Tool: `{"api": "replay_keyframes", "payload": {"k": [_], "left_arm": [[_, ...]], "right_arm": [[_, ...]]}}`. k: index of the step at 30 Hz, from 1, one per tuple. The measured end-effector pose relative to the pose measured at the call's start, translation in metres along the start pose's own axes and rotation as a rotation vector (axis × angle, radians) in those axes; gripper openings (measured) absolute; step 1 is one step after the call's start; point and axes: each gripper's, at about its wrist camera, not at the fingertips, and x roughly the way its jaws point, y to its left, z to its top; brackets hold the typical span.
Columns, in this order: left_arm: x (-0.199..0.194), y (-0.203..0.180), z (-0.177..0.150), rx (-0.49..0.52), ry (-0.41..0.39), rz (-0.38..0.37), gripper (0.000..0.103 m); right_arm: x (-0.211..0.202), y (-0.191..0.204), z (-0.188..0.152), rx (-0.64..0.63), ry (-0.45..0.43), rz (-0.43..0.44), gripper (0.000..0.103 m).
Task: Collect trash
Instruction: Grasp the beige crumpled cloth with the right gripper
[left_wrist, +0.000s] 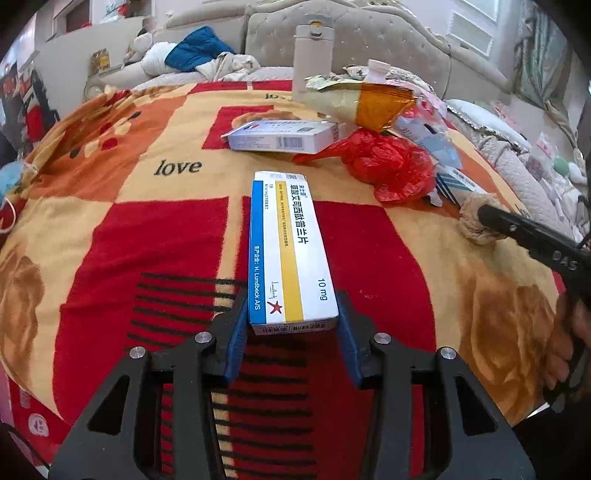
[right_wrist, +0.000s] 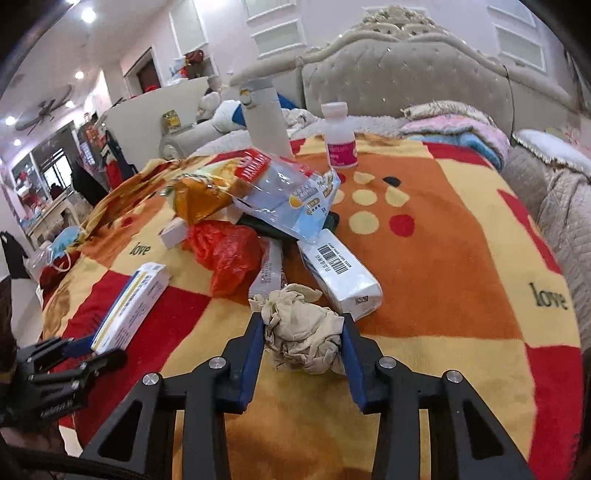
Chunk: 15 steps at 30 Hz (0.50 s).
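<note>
The left tool (left_wrist: 293, 314) is closed narrowly on the near end of a long white, blue and yellow medicine box (left_wrist: 290, 251), its blue pads (left_wrist: 236, 332) pressed against the two long sides, while the box lies lengthwise on a red, orange and yellow blanket (left_wrist: 147, 236) printed with the word "love". The right tool (right_wrist: 303, 343) is closed on a crumpled beige tissue wad (right_wrist: 303, 332), which is squeezed between both pads and rests on the same blanket. Beyond the wad a heap of trash is seen: a red plastic bag (right_wrist: 225, 254), a white tissue pack with a barcode (right_wrist: 340, 273), a clear printed wrapper (right_wrist: 291, 199) and an orange-and-yellow snack bag (right_wrist: 195, 195). A second medicine box (left_wrist: 284, 136) lies just behind the held box, beside the red bag. Farther back a white bottle with a pink label (right_wrist: 340, 136) and a tall white flask (right_wrist: 266, 122) stand upright. A blue face mask (right_wrist: 66, 240) lies near the blanket's left edge.
</note>
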Motion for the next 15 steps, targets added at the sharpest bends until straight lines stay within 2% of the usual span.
{"api": "replay_keyframes", "payload": {"k": [4,6,11,15], "left_arm": [[-0.020,-0.008,-0.001,0.034,-0.068,0.010,0.042],[-0.031,-0.015,0.000,0.053,-0.093,-0.012,0.042],[-0.054,-0.052,0.001,0.133,-0.136,-0.076,0.042],[-0.062,-0.097,0.002,0.201,-0.144,-0.149,0.042]], "right_arm": [[-0.033,-0.004,-0.003,-0.017,-0.078,0.027,0.038],[-0.049,-0.011,-0.005,-0.007,-0.110,0.021,0.038],[-0.098,-0.050,-0.015,0.070,-0.195,-0.072,0.038],[-0.140,-0.087,-0.027,0.143,-0.256,-0.156,0.038]]}}
